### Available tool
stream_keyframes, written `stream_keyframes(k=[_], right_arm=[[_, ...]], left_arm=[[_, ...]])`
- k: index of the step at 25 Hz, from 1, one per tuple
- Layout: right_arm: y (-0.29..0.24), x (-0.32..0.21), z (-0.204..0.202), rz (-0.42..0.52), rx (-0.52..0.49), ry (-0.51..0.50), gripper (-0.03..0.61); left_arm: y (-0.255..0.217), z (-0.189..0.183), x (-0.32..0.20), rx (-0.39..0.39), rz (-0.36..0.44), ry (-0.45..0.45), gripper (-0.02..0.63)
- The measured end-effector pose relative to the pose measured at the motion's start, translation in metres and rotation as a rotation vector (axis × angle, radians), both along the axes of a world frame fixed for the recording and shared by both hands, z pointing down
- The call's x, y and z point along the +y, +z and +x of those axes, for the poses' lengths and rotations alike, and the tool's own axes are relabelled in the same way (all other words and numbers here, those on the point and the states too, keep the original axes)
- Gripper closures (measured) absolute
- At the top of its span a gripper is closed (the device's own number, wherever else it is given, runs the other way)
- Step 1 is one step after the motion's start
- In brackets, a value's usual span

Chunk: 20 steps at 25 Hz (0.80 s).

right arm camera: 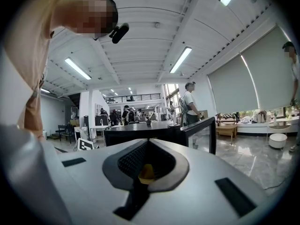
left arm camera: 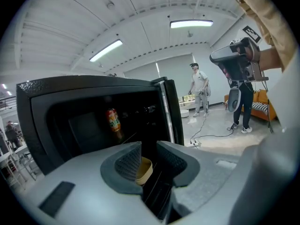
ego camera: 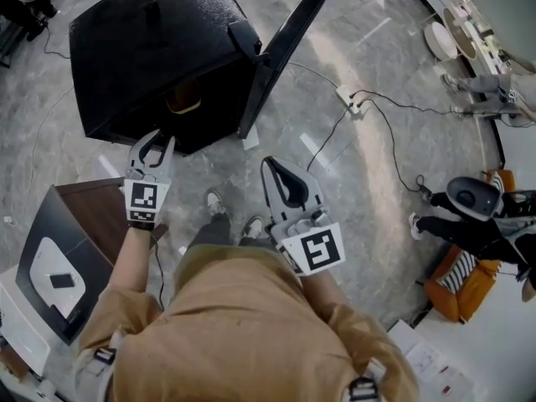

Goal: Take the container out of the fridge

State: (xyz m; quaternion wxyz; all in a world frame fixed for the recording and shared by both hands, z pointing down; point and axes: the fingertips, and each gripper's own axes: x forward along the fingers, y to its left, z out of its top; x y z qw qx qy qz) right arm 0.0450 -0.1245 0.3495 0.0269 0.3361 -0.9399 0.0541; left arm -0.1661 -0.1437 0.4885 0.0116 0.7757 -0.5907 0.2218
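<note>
1 tan container (ego camera: 182,105) sits inside the open black fridge (ego camera: 151,48); the left gripper (ego camera: 159,142) faces it, jaws apart, while the right gripper (ego camera: 272,167) hangs closed, empty.

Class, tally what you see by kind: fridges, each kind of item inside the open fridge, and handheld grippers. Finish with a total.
fridge: 1
container in the fridge: 1
can in the fridge: 1
grippers: 2, the left gripper and the right gripper
Total: 5
</note>
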Motion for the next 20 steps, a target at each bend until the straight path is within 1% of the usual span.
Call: stream_keyframes(k=[2,6,10,16,20], right_arm=[[-0.008,-0.005,0.001,-0.003,-0.025,0.016,0.578],[-0.008,-0.006,0.006,-0.004,-0.011,0.020,0.578],[-0.014,-0.008,0.005,-0.007,-0.037,0.048,0.578],[-0.018,-0.007,0.007,0.007,-0.034,0.066,0.578],[-0.020,-0.006,0.009,0.011,-0.027,0.078,0.578]], left_arm=[[0.000,0.002,-0.006,0.002,-0.007,0.004,0.518],[0.002,0.007,-0.013,0.006,-0.016,0.018,0.518],[0.009,0.007,-0.021,-0.005,-0.028,0.040,0.519],[0.013,0.008,-0.030,-0.018,-0.032,0.055,0.518],[0.018,0.009,-0.033,-0.010,-0.047,0.063,0.518]])
